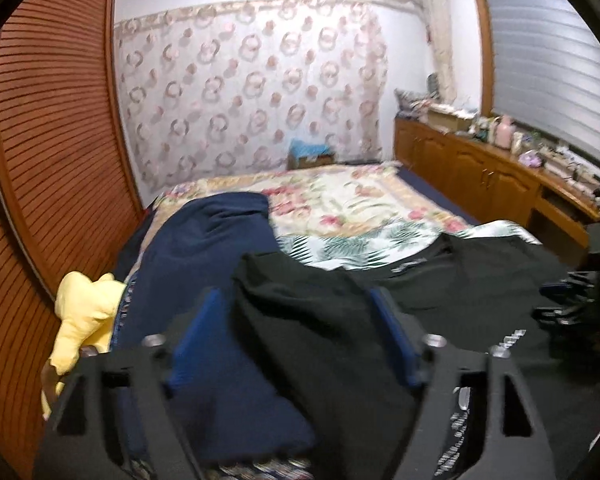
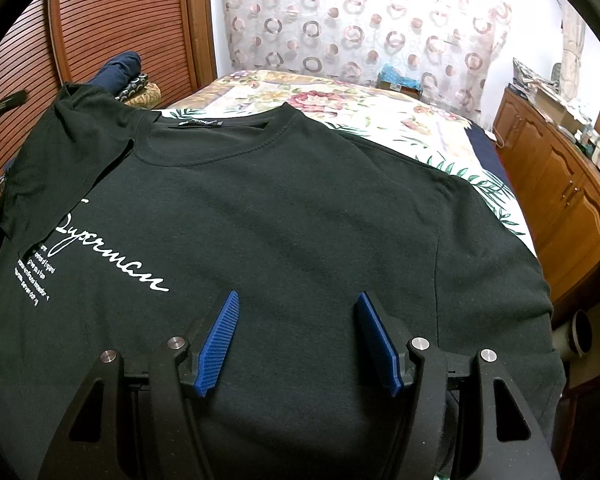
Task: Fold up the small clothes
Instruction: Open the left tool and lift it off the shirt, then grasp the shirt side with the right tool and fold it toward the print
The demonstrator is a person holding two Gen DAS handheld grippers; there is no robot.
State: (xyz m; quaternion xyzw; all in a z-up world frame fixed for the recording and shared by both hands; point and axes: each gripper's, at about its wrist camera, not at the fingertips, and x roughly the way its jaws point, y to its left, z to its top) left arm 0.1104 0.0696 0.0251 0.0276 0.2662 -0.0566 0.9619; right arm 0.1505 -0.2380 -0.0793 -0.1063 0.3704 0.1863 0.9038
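A black T-shirt point(image 2: 284, 216) with white script print lies face up on the bed, its left sleeve folded in over the chest. My right gripper point(image 2: 298, 312) is open and empty, its blue pads point(image 2: 220, 336) apart just above the shirt's lower middle. My left gripper point(image 1: 296, 308) is open, and the shirt's folded sleeve point(image 1: 312, 320) lies between its blue fingers point(image 1: 198, 332). The frames do not show whether they touch the cloth. The right gripper point(image 1: 568, 300) shows dark at the right edge of the left wrist view.
A navy garment point(image 1: 212, 248) and a yellow cloth point(image 1: 84, 312) lie to the left of the shirt. The floral bedspread point(image 1: 340, 200) stretches beyond. A louvred wooden door point(image 1: 52, 140) stands at left. A wooden cabinet point(image 2: 560, 192) with clutter runs along the right.
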